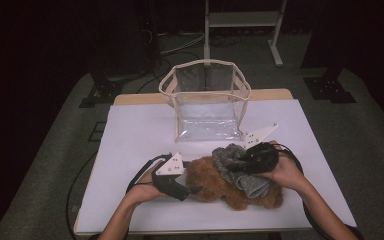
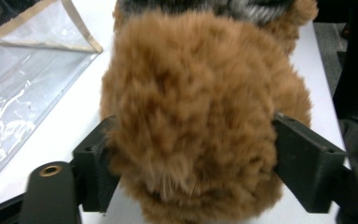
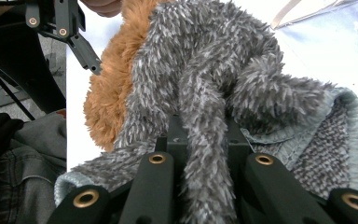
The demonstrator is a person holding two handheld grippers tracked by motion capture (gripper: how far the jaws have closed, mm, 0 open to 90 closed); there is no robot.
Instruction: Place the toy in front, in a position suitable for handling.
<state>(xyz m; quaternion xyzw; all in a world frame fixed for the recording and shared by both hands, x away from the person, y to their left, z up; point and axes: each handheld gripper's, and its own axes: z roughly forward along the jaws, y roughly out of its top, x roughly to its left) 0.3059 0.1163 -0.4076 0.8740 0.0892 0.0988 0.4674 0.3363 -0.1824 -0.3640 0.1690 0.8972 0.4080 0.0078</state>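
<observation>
One brown plush toy (image 1: 220,182) is lying near the front edge of the worktop (image 1: 130,135), about midway between its left and right edges. One grey fuzzy cloth (image 1: 232,160) is draping over the toy's right half. One clear bag (image 1: 205,100) with beige trim is standing open toward the rear edge, well apart from the toy. Two grippers are working here. The left gripper (image 2: 186,154) is straddling the toy's left end, its fingers (image 2: 307,161) pressing into the fur on both sides. The right gripper (image 3: 205,154) is clenching a fold of the grey cloth, its fingers (image 3: 265,186) standing close together.
</observation>
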